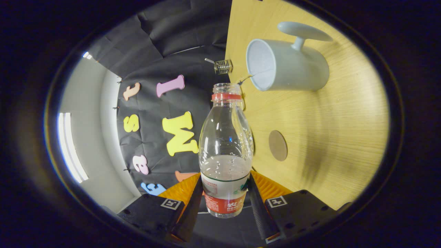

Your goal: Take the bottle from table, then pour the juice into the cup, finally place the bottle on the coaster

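The gripper point(225, 199) is rolled sideways, its fingers point(190, 206) pressing on something clamped between them.

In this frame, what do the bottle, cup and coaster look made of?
Bottle, gripped between the fingers: clear, glossy plastic, apparently; liquid shows through. Cup: likely glazed ceramic, with a smooth pale sheen. Coaster: matte brown disc, perhaps cork or wood. Table: light wood-grain surface.

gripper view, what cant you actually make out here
- Bottle: its base and the sides of its label are covered by the fingers of the gripper shut on it.
- Cup: its open mouth faces the camera, but the pale inside shows no clear liquid level; the far end is hidden by its own body.
- Small metal object at the table edge: too small to identify.
- Coaster: seen at a slant, surface detail unclear.
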Motion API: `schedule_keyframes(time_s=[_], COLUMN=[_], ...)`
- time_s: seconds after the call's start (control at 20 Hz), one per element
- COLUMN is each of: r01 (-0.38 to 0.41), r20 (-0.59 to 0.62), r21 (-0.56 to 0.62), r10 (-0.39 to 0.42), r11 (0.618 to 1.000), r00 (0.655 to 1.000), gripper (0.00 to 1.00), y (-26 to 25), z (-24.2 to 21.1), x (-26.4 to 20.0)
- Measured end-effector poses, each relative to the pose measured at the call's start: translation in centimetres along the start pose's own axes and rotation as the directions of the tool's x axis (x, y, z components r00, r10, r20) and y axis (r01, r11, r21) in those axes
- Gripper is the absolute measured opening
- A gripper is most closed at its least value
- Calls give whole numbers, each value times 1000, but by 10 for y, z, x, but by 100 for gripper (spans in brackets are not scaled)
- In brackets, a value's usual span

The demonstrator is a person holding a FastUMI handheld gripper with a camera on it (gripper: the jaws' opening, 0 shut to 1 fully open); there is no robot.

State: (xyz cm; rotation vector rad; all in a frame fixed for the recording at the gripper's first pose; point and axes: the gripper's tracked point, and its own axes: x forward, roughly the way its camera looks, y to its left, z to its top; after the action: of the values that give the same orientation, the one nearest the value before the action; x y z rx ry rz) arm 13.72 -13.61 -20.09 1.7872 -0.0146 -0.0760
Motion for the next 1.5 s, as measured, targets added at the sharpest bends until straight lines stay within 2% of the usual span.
schedule_keyframes(time_s=[0.75,1.5], r01=[-22,-60], r20=[-2,20], r21=[97,222], r10=[22,57], r11=[995,973], r00=[1000,998], gripper=[75,75], y=[10,38], z=[-1,4], x=[5,9])
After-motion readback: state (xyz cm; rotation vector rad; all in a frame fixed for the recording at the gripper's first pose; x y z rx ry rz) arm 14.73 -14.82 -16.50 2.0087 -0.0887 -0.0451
